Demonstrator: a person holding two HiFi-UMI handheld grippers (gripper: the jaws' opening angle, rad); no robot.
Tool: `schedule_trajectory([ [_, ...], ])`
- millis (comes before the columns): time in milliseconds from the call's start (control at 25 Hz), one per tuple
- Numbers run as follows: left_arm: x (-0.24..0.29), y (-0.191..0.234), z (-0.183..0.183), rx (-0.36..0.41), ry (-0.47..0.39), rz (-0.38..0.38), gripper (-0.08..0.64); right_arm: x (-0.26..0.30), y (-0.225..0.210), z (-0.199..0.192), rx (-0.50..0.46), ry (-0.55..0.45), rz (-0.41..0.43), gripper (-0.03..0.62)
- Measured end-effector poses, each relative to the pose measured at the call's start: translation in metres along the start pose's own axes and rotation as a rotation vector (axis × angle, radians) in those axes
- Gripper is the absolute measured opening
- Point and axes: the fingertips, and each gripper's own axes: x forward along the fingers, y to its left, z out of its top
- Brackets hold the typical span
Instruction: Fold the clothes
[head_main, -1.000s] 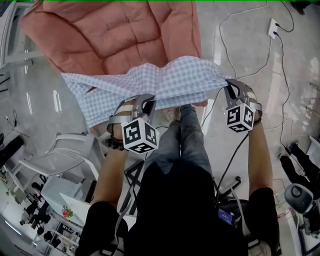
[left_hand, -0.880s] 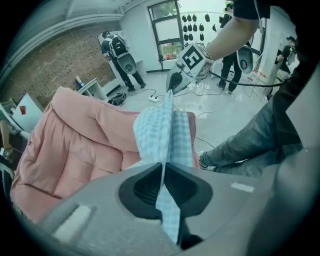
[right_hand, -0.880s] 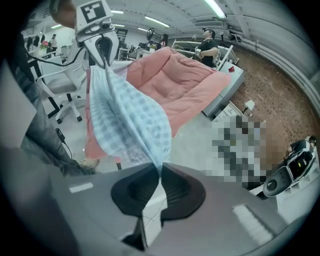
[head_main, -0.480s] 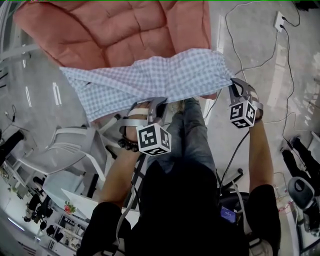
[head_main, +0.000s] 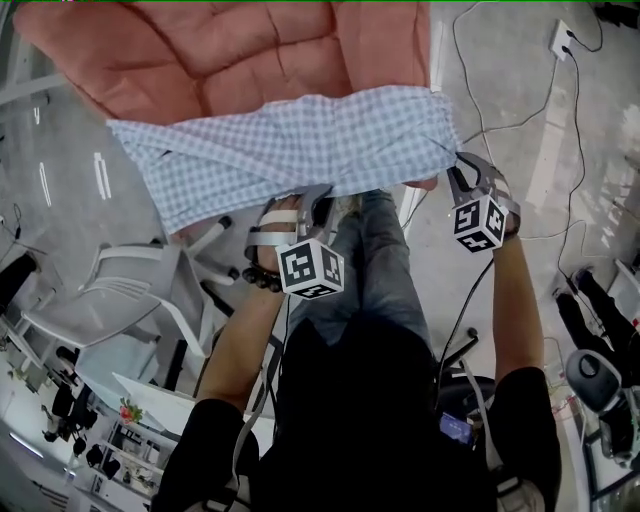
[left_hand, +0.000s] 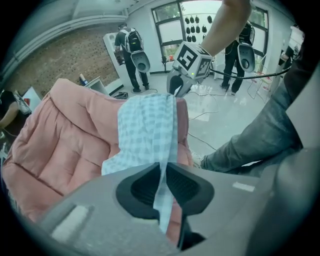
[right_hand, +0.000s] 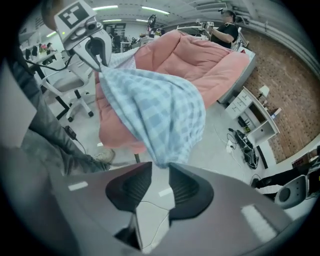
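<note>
A blue checked garment (head_main: 300, 150) lies folded in a long band across the near edge of a pink quilted cushion (head_main: 230, 50). My left gripper (head_main: 312, 197) is at the band's near edge, shut on a thin fold of the cloth (left_hand: 147, 130) that runs between its pads (left_hand: 145, 187). My right gripper (head_main: 452, 172) is at the band's right end. Its jaws have just been opening: a gap shows between the pads (right_hand: 187, 187), and the garment's corner (right_hand: 160, 115) hangs at the jaw mouth without being pinched.
My own legs in jeans (head_main: 375, 270) stand just below the cushion. There is a white office chair (head_main: 130, 290) at the left. Cables (head_main: 545, 120) and a socket (head_main: 562, 40) lie on the floor at the right. People stand by the windows (left_hand: 131, 55).
Both grippers have moved toward the cushion and sunk. The garment, which hung slack between them, now lies stretched flat along the cushion's front edge.
</note>
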Motion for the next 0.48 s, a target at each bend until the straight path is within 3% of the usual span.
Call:
schedule_trajectory([
  [120,0.008,-0.009,-0.004,-0.022,0.005,-0.012,0.075,0.001,0.018,-0.003,-0.025,0.023,0.078,0.194],
  [320,0.010,-0.022,-0.007,-0.029,0.016,-0.055,0.115,-0.021,0.014,0.005,-0.056,0.003,0.086,0.201],
  [480,0.005,-0.027,-0.009,-0.068,0.022,-0.098,0.147,-0.050,-0.011,0.030,0.052,-0.075,0.064,0.201],
])
